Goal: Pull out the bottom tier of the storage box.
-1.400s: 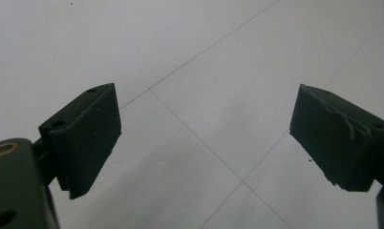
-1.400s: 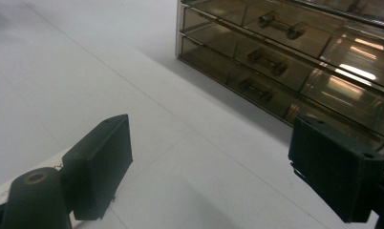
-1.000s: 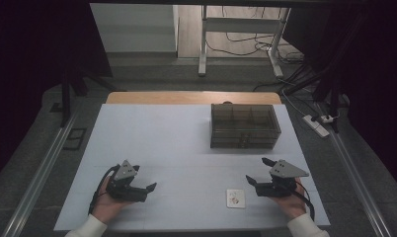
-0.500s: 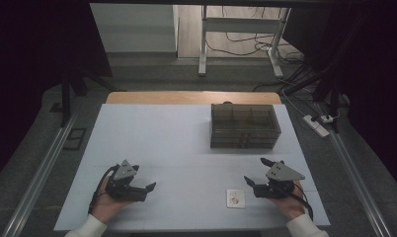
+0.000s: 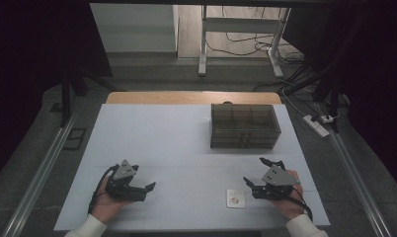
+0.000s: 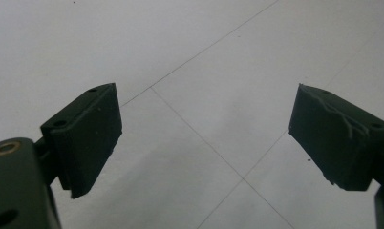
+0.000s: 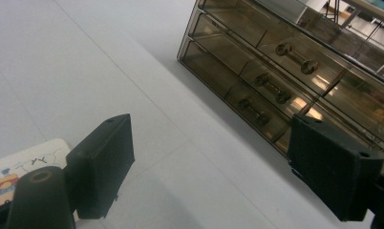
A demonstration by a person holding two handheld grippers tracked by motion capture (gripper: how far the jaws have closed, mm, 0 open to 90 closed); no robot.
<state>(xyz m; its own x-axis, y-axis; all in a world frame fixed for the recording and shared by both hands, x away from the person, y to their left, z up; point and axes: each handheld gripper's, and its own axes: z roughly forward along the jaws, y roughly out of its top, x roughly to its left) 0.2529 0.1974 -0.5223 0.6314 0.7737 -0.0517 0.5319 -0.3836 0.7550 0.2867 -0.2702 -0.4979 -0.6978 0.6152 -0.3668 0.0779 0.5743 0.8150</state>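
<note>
My left gripper rests low over the white table at the near left, held in a hand, jaws pointing right. In the left gripper view it is open over bare table. My right gripper is at the near right, open, with nothing between its jaws. A small printed card lies flat just left of it. In the right gripper view the card peeks out beside the left jaw, and the open gripper faces a clear brown drawer box. The box stands at the back right with its drawers closed.
A wooden strip runs along the table's far edge. Metal rails flank both sides. A power strip lies on the floor to the right, and a desk frame with cables stands beyond the table.
My right gripper has slid slightly left and nearer to the card, staying open. The left gripper has not moved.
</note>
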